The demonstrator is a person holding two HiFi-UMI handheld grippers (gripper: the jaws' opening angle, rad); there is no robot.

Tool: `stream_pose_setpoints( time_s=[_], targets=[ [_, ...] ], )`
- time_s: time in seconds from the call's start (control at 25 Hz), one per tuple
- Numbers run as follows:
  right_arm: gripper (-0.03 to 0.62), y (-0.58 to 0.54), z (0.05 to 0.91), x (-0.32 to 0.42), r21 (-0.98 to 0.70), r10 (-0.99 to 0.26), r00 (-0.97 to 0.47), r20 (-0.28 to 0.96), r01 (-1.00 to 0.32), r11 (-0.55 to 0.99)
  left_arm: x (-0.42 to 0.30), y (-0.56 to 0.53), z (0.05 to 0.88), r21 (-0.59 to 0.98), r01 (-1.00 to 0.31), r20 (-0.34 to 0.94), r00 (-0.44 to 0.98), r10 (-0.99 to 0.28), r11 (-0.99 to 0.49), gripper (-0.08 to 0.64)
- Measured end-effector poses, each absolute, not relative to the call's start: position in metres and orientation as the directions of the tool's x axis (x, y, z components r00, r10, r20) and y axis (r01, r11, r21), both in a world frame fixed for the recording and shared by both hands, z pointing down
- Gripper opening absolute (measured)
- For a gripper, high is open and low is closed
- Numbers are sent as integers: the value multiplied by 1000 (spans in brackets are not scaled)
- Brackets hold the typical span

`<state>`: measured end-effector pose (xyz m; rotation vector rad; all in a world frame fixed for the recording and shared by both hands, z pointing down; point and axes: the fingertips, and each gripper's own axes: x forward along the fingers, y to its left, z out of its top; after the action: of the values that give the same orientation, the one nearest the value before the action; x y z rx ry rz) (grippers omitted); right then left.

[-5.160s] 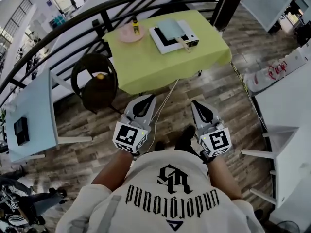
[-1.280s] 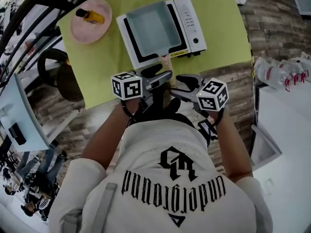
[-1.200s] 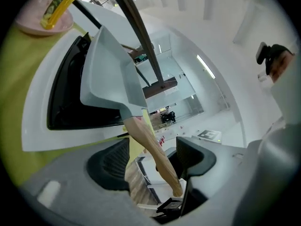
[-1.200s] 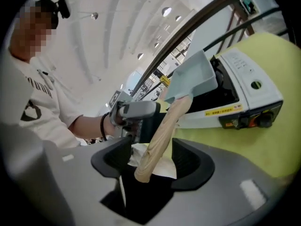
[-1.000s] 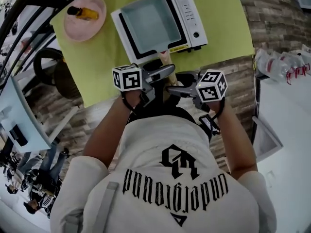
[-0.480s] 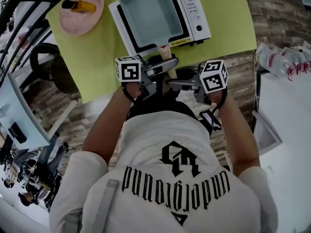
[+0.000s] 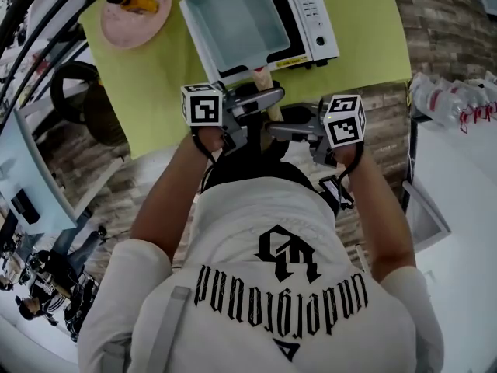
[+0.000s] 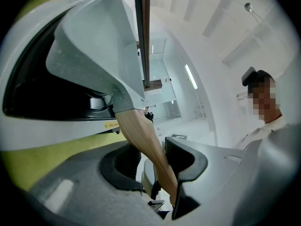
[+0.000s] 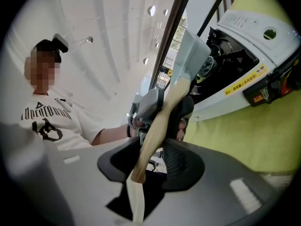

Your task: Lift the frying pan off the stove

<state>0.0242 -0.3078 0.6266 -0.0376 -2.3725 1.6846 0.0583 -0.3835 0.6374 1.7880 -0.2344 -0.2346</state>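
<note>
Both the left gripper [image 7: 269, 102] and the right gripper [image 7: 278, 130] have just closed firmly onto the wooden handle [image 8: 141, 135]. Just beyond their jaws, the frying pan [image 7: 233, 22] seems barely raised over the stove [image 7: 312, 18]. Lifting it clear remains.

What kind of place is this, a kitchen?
Probably not a home kitchen: more like an open office or lab hall. A portable stove sits on a green-clothed table, on a wood-plank floor with white desks around.

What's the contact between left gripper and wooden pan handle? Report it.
Touching. In the left gripper view the left gripper, jaws just closed, pinches the wooden handle from both sides.
</note>
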Motion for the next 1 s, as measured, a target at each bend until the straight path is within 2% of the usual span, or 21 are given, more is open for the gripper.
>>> stream_pose_setpoints(
  time_s=[0.76,1.0],
  targets=[
    [146,-210,556,44,-901,75,-995,73,-34,432,88,-287,557,909,-120,31,975,-222,-398,178],
    [150,-170,536,55,-881,73,-996,55,-14,472,99,-247,535,892,-139,37,970,-239,-430,184]
  ],
)
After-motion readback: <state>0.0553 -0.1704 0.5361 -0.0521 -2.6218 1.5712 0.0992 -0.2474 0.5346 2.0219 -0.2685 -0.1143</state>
